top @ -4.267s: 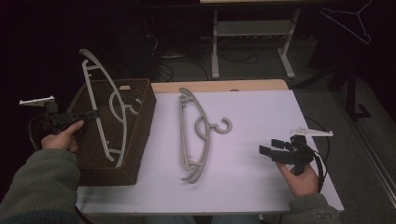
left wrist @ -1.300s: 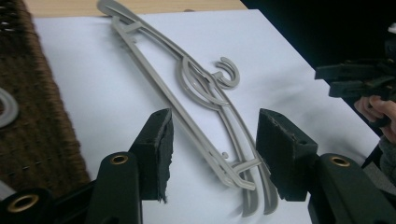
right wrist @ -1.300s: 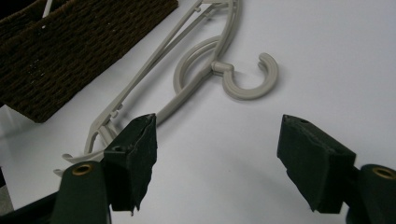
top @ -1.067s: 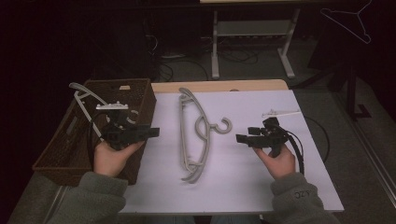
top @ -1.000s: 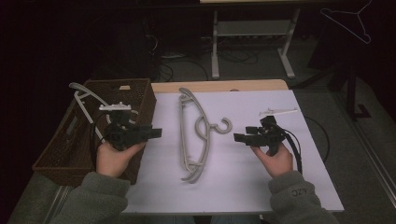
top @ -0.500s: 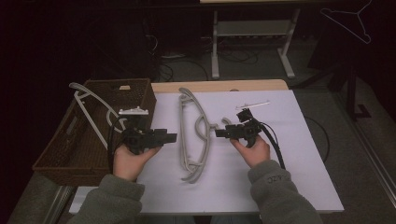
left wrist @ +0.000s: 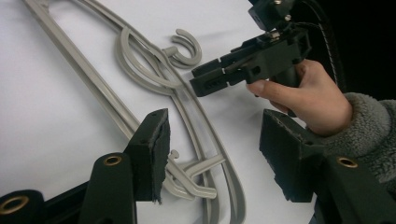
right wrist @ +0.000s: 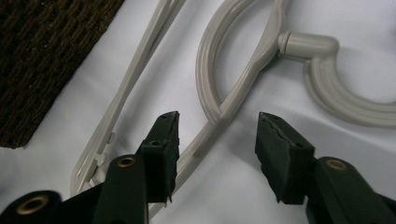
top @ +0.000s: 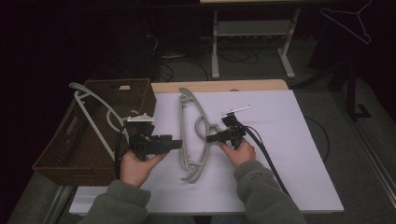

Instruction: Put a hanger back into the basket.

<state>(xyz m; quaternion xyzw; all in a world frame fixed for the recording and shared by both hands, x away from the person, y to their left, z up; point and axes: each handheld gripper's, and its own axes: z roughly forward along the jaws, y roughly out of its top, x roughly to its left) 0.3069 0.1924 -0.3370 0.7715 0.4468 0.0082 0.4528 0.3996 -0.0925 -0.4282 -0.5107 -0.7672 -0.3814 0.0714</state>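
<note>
- Hanger (top: 191, 135) lies flat on the white table (top: 289, 154), centre, between the two hands; long axis runs near-to-far, hook (top: 215, 128) pointing toward the person's right.
- High view: a second hanger (top: 91, 109) leaning in the brown basket (top: 93, 163) at table left; the gripper views don't pick that hanger up.
- Right gripper (top: 208, 138) at the centre hanger's hook side, jaw tips over the loop by the neck.
- Right gripper view: hanger's arm (right wrist: 219, 116) passes between the two jaws, left pad (right wrist: 170, 140) close to it, no clear press; basket weave in the top-left corner.
- Right jaws half apart and have just been closing, the hanger arm between them.
- Left gripper (top: 176, 144) just left of the hanger's near half, pointing at it.
- Left gripper view: jaws stand wide, nothing pinched; hanger's lower end with clip notches (left wrist: 196, 179) lies beyond the gap, and the other gripper (left wrist: 224, 74) in a hand (left wrist: 308, 95) sits by the hook (left wrist: 184, 46).
- Left jaws have been opening slightly.
- Neither gripper carries the hanger; it rests on the table.
</note>
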